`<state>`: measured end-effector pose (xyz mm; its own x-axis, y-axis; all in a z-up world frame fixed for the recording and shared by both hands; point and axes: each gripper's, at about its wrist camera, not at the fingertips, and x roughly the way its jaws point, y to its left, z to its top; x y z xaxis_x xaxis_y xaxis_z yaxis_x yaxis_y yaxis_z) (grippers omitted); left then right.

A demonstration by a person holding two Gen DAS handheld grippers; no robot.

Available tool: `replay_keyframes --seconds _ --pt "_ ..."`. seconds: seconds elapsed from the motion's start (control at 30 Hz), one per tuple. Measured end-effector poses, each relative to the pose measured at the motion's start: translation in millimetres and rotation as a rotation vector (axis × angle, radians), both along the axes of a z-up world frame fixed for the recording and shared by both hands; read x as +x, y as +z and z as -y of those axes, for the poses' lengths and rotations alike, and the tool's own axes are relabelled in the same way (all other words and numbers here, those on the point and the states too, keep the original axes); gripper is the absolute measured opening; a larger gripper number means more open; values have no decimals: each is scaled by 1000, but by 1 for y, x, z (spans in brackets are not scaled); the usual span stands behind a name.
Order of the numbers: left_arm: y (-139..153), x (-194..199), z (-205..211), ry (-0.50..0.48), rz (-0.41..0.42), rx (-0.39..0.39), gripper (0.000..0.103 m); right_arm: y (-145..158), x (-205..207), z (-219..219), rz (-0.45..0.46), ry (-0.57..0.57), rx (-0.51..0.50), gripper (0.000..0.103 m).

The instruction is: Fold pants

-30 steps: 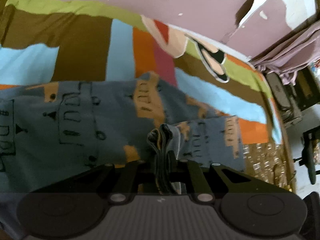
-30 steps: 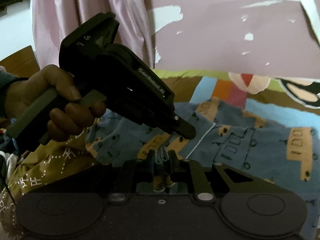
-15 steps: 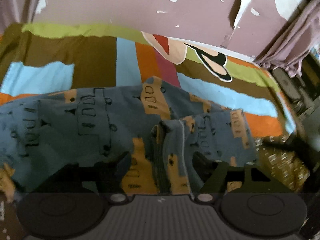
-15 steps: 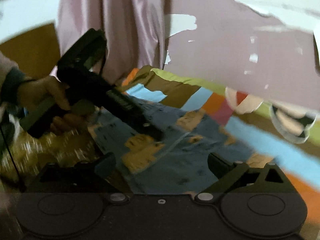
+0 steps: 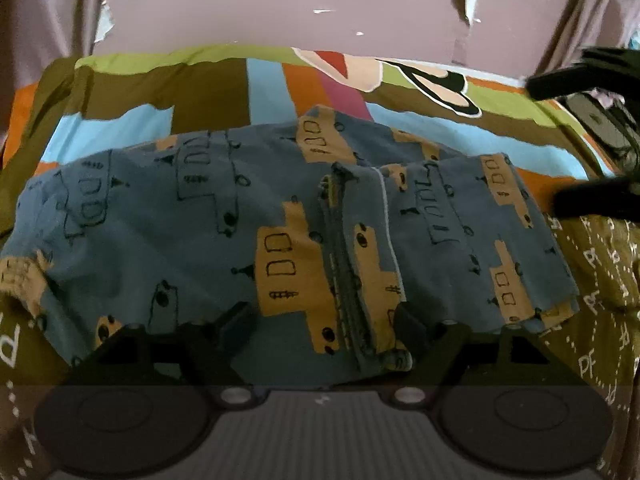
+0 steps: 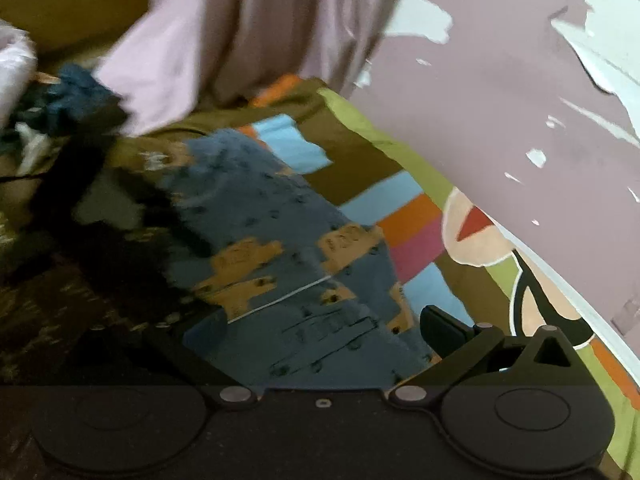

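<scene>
The blue pants (image 5: 248,224) with a tan bus print lie folded on the striped bedspread (image 5: 120,88). One end is doubled over the right part, its bunched edge (image 5: 348,280) running toward me. My left gripper (image 5: 324,328) is open and empty, its fingers either side of that bunched edge, just above the cloth. My right gripper (image 6: 324,328) is open and empty over the pants (image 6: 288,264) in the blurred right wrist view. The right tool shows as a dark shape (image 5: 592,76) at the far right of the left view.
An olive cloth with white letters (image 5: 600,280) lies under the pants at the right and front. A mauve wall with peeling paint (image 5: 280,0) runs behind the bed. A pink curtain (image 6: 224,32) hangs at the left. Dark objects (image 5: 608,128) stand beyond the bed's right edge.
Both grippers were shut on the bunched pants edge a second ago. Both have opened and let go. The pants now lie flat, and both grippers have pulled back and swung apart.
</scene>
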<state>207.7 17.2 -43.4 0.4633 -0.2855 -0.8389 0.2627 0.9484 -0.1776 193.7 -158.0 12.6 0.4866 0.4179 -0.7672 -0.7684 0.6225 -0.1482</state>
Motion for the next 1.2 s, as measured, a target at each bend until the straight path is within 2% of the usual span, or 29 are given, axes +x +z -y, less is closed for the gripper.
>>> replay_keyframes --seconds 0.1,0.2,0.3,0.37,0.47,0.53,0.63,0.7,0.77,0.83,0.9,1.0,1.07,1.2 --pt "-1 -4 0 20 7 0 84 -25 17 -8 81 -33 52 102" --pt "-1 -5 3 -5 19 26 85 -53 35 -18 32 -31 89 102" --pt "-3 -5 3 -3 23 21 87 -73 45 -32 51 -48 55 102" --pt "-5 -5 3 1 32 18 88 -84 54 -39 84 -67 -5 102" --pt "-5 -8 2 -18 46 20 88 -82 63 -40 126 -68 4 102" --pt "-2 -10 -3 -32 40 -9 90 -76 62 -37 143 -77 20 102" --pt "9 -20 -27 -10 52 -147 95 -59 53 -24 124 -108 106 102" --pt "16 -32 -48 51 110 -187 98 -48 40 -15 100 -105 163 102" --pt "21 -44 -71 153 179 -186 97 -41 29 -7 63 -92 206 102" --pt "21 -51 -97 281 229 -183 88 -38 18 -1 14 -73 242 102" --pt "19 -50 -120 393 231 -201 81 -40 10 0 -26 -67 248 101" --pt "13 -37 -150 531 209 -247 79 -49 1 -2 -78 -72 230 97" --pt "7 -23 -162 559 187 -260 79 -56 -3 -6 -87 -76 209 96" --pt "-4 -1 -171 579 148 -248 79 -77 -8 -21 -37 -54 77 95"
